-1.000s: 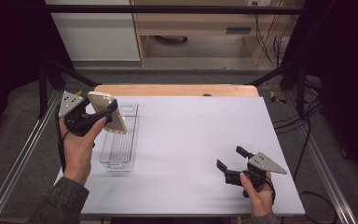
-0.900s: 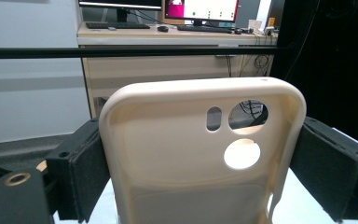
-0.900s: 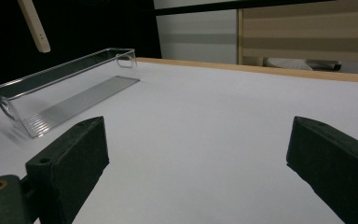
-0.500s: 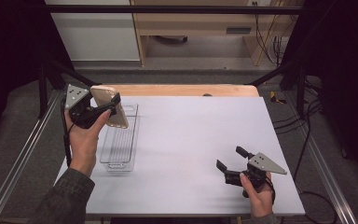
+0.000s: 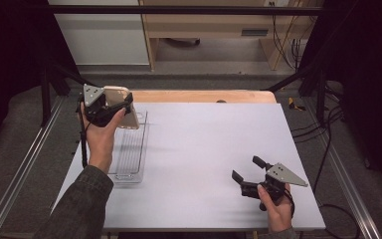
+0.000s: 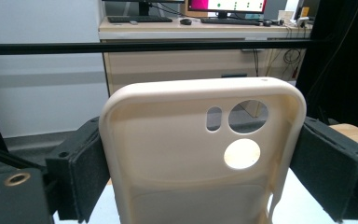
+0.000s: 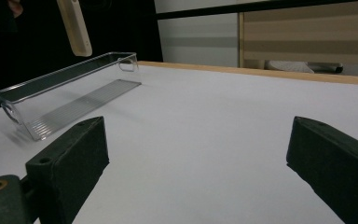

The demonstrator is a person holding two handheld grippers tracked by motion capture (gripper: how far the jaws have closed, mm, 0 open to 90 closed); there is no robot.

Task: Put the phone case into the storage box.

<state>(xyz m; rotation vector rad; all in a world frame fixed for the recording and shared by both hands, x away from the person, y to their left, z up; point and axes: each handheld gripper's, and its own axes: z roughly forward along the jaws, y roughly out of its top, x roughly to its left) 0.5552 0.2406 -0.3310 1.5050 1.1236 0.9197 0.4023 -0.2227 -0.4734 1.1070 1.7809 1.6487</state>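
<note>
My left gripper is shut on a cream phone case, held in the air over the far end of a clear plastic tray. In the left gripper view the phone case stands upright between the two black pads, its hollow inside and camera cut-outs facing the camera. My right gripper rests low near the table's front right, open and holding nothing. In the right gripper view, the right gripper has its jaws wide apart over bare white table, with the tray and the hanging case far off at the left.
The white table top has a wooden strip along its far edge. Black frame rails run along both sides. A wooden cabinet stands on the floor beyond the table, and cables lie at the right.
My left hand has lifted the phone case and carried it farther from the person, now above the tray's far end. The right gripper has stayed still.
</note>
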